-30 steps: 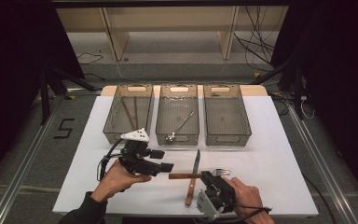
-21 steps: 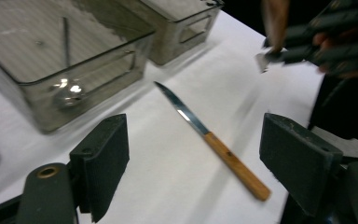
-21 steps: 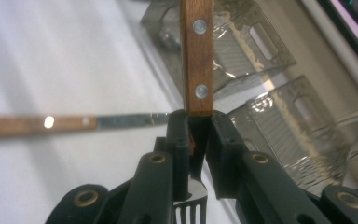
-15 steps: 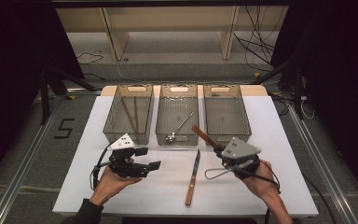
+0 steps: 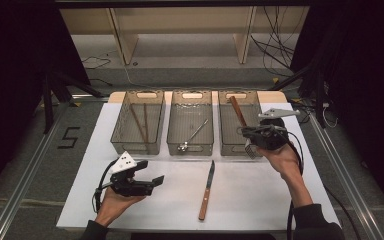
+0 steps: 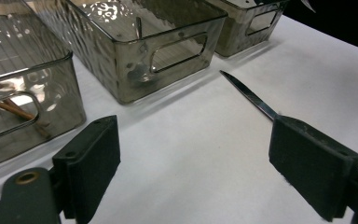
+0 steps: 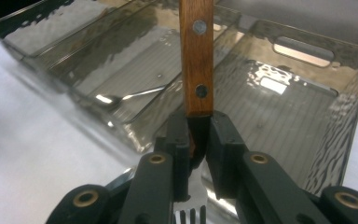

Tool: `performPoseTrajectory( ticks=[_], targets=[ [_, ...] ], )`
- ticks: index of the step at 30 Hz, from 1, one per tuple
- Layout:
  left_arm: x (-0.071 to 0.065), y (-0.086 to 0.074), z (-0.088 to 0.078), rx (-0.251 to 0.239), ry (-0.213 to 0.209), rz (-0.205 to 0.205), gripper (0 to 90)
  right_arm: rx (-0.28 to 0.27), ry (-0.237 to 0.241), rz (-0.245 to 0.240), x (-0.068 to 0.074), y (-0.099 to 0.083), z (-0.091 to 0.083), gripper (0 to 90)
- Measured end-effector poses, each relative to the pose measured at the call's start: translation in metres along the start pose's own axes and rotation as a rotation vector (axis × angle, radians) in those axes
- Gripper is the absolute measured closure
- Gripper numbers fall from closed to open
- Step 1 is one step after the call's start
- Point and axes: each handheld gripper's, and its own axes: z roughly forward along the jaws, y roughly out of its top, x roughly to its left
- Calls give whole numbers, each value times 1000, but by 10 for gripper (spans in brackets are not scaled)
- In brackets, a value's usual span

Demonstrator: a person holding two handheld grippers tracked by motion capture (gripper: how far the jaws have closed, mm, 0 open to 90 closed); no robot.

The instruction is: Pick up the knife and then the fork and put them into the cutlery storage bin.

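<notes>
My right gripper (image 5: 246, 132) is shut on a wooden-handled fork (image 5: 236, 111) and holds it above the right-hand clear bin (image 5: 224, 135). In the right gripper view the jaws (image 7: 199, 130) pinch the fork's neck, with the handle (image 7: 196, 56) pointing away over the bin and the tines (image 7: 189, 217) toward the camera. My left gripper (image 5: 152, 183) is low over the table's front left. Its jaws (image 6: 198, 163) have just been opening and have nothing between them. A wooden-handled knife (image 5: 207, 190) lies on the table at centre front, its blade (image 6: 249, 95) just beyond my left gripper's right jaw.
Three clear bins stand in a row at the back of the white table (image 5: 260, 195). The left bin (image 5: 130, 147) holds chopsticks (image 5: 142, 122). A spoon (image 5: 194, 134) lies in the middle bin (image 5: 200, 148). Dark floor and metal rails surround the table.
The right gripper has carried the fork from the table's front up and back to above the right bin. The left gripper has sunk toward the front left and its jaws have widened.
</notes>
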Motion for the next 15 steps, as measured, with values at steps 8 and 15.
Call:
performPoseTrajectory(
  ticks=[8,15],
  targets=[
    [3,-9,-4,-7,27,-26,161,19,-30,111,-27,20,16,801],
    [2,-15,-5,-10,22,-32,161,58,-85,171,-46,28,34,801]
  ],
)
